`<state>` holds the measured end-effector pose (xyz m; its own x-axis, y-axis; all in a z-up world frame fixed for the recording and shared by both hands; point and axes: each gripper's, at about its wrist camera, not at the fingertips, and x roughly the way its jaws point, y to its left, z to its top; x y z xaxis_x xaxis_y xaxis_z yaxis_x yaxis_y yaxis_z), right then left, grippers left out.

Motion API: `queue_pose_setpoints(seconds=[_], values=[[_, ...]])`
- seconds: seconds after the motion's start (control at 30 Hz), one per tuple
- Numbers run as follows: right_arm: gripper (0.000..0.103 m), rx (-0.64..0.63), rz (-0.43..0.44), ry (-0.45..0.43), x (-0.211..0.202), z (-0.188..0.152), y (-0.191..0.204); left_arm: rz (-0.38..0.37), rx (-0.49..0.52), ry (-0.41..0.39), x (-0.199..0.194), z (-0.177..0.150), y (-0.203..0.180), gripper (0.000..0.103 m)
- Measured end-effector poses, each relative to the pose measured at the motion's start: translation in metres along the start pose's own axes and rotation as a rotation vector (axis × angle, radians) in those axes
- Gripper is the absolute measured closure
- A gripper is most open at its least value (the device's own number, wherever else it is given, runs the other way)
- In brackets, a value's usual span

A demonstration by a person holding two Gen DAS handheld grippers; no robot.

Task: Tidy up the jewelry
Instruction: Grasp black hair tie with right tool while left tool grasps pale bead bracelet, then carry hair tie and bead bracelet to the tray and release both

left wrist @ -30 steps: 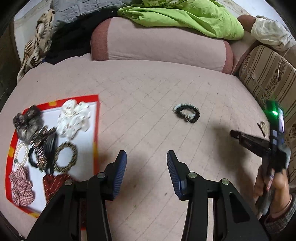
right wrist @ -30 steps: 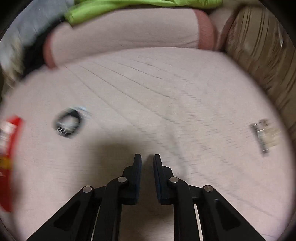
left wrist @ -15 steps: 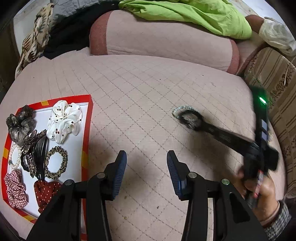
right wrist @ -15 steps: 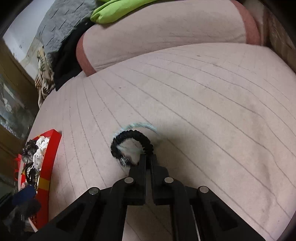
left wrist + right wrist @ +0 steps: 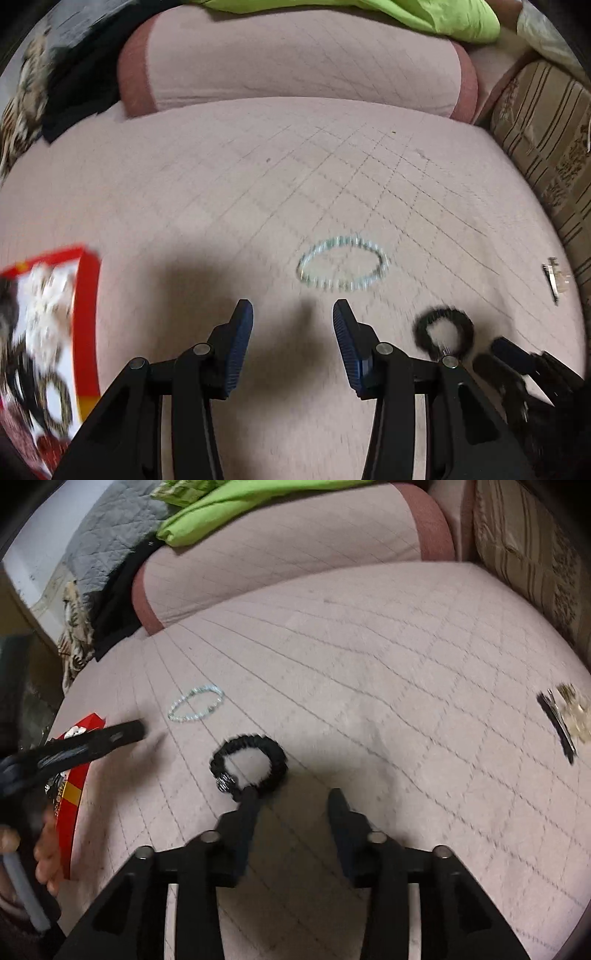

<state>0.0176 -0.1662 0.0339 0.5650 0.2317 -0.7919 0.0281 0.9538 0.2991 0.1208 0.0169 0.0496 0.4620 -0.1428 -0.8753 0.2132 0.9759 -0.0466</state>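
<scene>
Several pcs already on red tray (image 5: 88,314); black bracelet (image 5: 251,762), pale bead bracelet (image 5: 341,267), hair clip (image 5: 557,720) left on bed; left gripper (image 5: 291,332) spread, empty; right gripper (image 5: 291,805) spread, black bracelet hooked over one finger

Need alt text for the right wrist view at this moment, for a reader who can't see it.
The open right gripper has a black bracelet looped on its left fingertip, above a pink quilted bed cover. A pale beaded bracelet lies further left, a hair clip far right, and the left gripper reaches in over a red-rimmed tray.
</scene>
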Motion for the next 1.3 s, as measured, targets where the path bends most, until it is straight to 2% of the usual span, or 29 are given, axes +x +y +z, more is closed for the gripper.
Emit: queue_pose_setpoints(seconds=[0.1,0.2,0.33,0.4,0.47,0.53,0.57,0.6,0.63,0.67,0.73,0.93,1.3], values=[[0.059,-0.016,0.039,-0.014,0.005,0.006,0.003,-0.002,0.026,0.011,0.019,0.014,-0.005,0.059],[0.059,-0.037,0.038,-0.012,0.017,0.012,0.005,-0.002,0.057,0.035,0.04,0.022,-0.009,0.059],[0.059,-0.082,0.017,-0.023,0.026,0.015,0.011,0.02,0.133,-0.007,0.046,0.027,-0.017,0.059],[0.059,-0.102,0.003,-0.027,0.03,0.015,0.015,0.017,0.132,-0.013,0.048,0.029,-0.018,0.059],[0.061,-0.114,-0.009,-0.027,0.033,0.016,0.018,0.024,0.125,-0.029,0.048,0.027,-0.02,0.059],[0.071,-0.123,-0.021,-0.027,0.034,0.016,0.021,0.03,0.131,-0.039,0.046,0.022,-0.024,0.061],[0.074,-0.125,-0.021,-0.026,0.035,0.017,0.021,0.023,0.138,-0.04,0.044,0.018,-0.027,0.071],[0.085,-0.124,-0.018,-0.024,0.035,0.018,0.021,0.016,0.143,-0.039,0.042,0.016,-0.03,0.085],[0.092,-0.123,-0.013,-0.023,0.034,0.018,0.021,-0.01,0.15,-0.028,0.039,0.012,-0.033,0.093],[0.092,-0.122,-0.007,-0.022,0.034,0.018,0.02,-0.031,0.15,-0.017,0.036,0.01,-0.035,0.098],[0.093,-0.121,0.004,-0.028,0.032,0.018,0.021,-0.066,0.155,-0.008,0.029,0.004,-0.038,0.098],[0.094,-0.092,0.042,-0.047,0.022,0.015,0.023,-0.085,0.138,-0.032,0.002,-0.016,-0.035,0.098],[0.094,-0.079,0.035,-0.09,-0.002,0.002,0.038,-0.058,0.106,-0.12,-0.064,-0.046,-0.012,0.098]])
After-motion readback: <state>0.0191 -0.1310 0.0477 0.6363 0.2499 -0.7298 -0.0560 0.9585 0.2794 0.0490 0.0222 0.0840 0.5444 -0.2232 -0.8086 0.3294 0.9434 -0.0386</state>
